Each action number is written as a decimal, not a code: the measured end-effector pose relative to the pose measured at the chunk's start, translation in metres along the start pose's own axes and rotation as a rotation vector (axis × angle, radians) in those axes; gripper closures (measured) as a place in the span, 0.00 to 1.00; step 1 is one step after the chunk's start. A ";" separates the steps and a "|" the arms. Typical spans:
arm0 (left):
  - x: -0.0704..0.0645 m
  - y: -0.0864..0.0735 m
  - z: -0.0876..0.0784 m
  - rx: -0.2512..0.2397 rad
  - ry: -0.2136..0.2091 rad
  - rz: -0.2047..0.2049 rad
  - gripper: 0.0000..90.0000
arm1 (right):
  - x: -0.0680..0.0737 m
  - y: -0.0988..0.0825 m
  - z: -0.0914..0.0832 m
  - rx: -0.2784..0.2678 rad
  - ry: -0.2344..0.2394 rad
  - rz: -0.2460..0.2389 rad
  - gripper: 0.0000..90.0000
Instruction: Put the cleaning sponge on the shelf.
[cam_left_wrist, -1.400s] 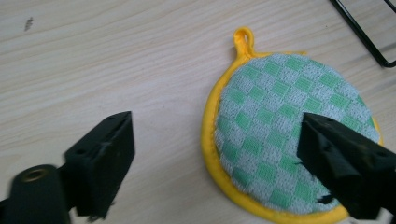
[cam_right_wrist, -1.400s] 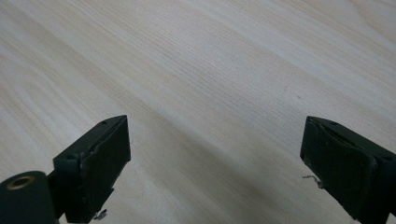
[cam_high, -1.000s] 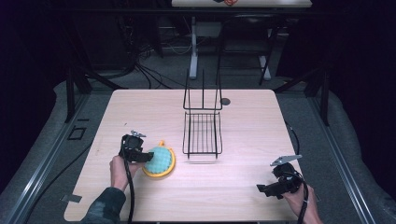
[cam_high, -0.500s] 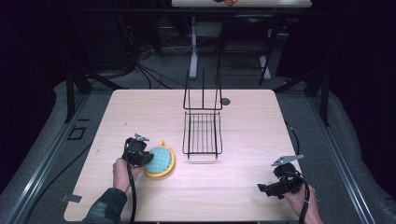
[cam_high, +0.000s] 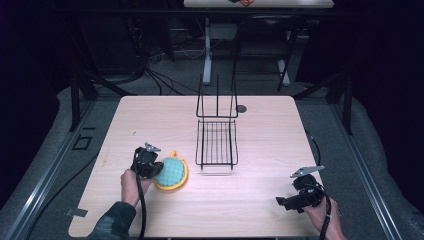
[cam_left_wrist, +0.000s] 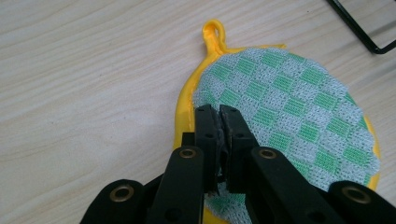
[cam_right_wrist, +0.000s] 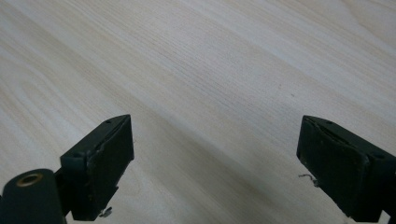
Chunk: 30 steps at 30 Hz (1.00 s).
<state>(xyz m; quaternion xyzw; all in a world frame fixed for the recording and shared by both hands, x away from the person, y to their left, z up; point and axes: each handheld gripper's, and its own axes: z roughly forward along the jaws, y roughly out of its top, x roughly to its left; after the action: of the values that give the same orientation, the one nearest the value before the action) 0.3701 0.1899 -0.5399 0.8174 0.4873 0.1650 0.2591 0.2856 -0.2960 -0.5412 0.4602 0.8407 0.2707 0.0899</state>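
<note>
Item: round pot holder, green-checked knit face, yellow binding and hanging loop, lying flat on the table just left of the wire rack. My left gripper is pinched tight on its near edge; my right gripper, far right of the rack, stands wide, holding nothing. Handling, by my estimate: light, soft, floppy, unbreakable; best taken by the bound rim or loop.

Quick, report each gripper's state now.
Left gripper: shut on the round green-checked mesh scrubber with yellow rim.
Right gripper: open, holding nothing, over the wooden table.
</note>
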 end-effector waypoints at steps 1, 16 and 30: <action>0.000 0.000 -0.001 0.000 -0.002 0.003 0.97 | 0.000 0.000 0.000 0.000 0.000 0.000 0.12; 0.000 0.005 -0.016 -0.043 -0.021 0.011 0.98 | 0.000 0.000 0.000 0.001 -0.001 0.000 0.12; 0.002 0.005 -0.025 -0.060 -0.032 0.015 0.98 | -0.001 0.000 -0.001 0.000 0.000 -0.005 0.12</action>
<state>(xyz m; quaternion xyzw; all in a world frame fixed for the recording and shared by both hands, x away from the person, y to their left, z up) 0.3615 0.1960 -0.5164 0.8154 0.4719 0.1681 0.2901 0.2856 -0.2975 -0.5408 0.4584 0.8417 0.2706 0.0908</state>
